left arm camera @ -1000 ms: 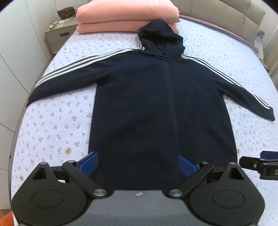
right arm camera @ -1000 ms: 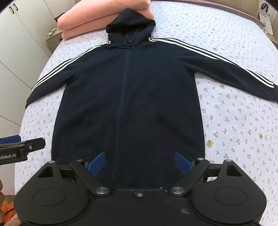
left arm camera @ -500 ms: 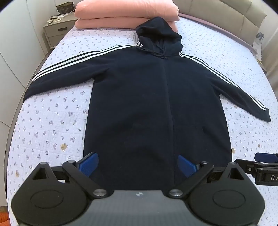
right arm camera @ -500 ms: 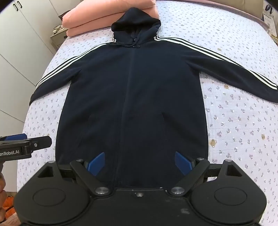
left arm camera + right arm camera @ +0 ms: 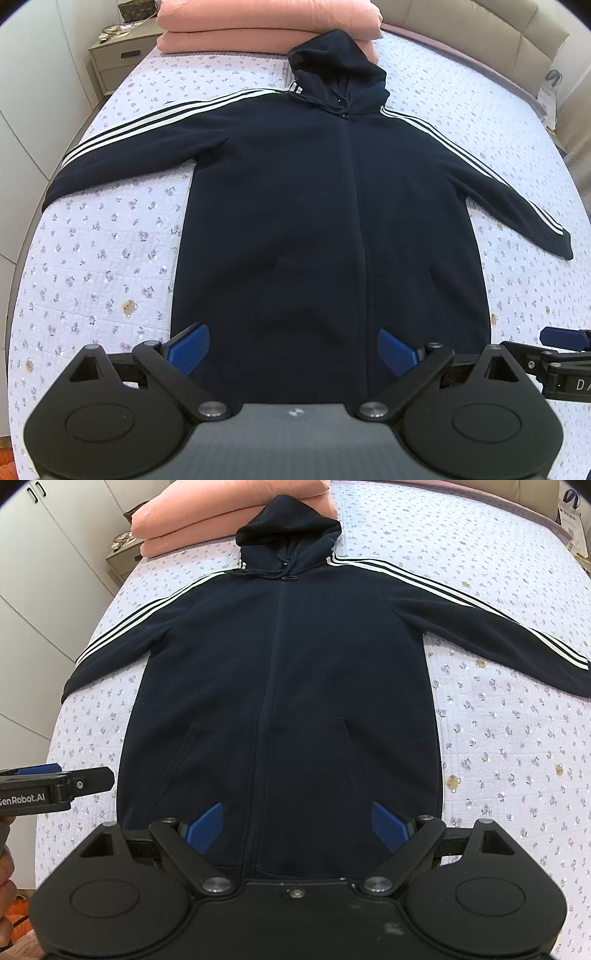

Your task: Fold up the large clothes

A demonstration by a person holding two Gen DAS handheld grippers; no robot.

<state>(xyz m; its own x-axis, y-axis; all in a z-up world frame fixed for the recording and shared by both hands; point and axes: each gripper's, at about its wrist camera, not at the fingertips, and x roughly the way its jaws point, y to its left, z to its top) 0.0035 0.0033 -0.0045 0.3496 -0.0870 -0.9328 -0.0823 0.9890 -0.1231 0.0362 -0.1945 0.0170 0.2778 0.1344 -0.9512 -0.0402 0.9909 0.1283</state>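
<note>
A dark navy zip hoodie [image 5: 325, 206] with white sleeve stripes lies flat and face up on the bed, sleeves spread, hood toward the headboard; it also shows in the right wrist view [image 5: 288, 672]. My left gripper [image 5: 293, 349] hovers open above the hem, holding nothing. My right gripper [image 5: 297, 825] hovers open above the hem too, empty. The right gripper also shows at the right edge of the left wrist view [image 5: 561, 354]; the left gripper shows at the left edge of the right wrist view [image 5: 55, 784].
The bed has a pale floral quilt [image 5: 103, 258]. Folded pink bedding [image 5: 266, 18] lies at the head, touching the hood. A nightstand [image 5: 118, 55] stands at the far left, white wardrobe doors [image 5: 37, 572] along the left, a padded headboard [image 5: 480, 33] behind.
Both grippers have drifted and tilted over the hem, so the hoodie sits lower and more centred in view. Both stay open. The hoodie has not moved.
</note>
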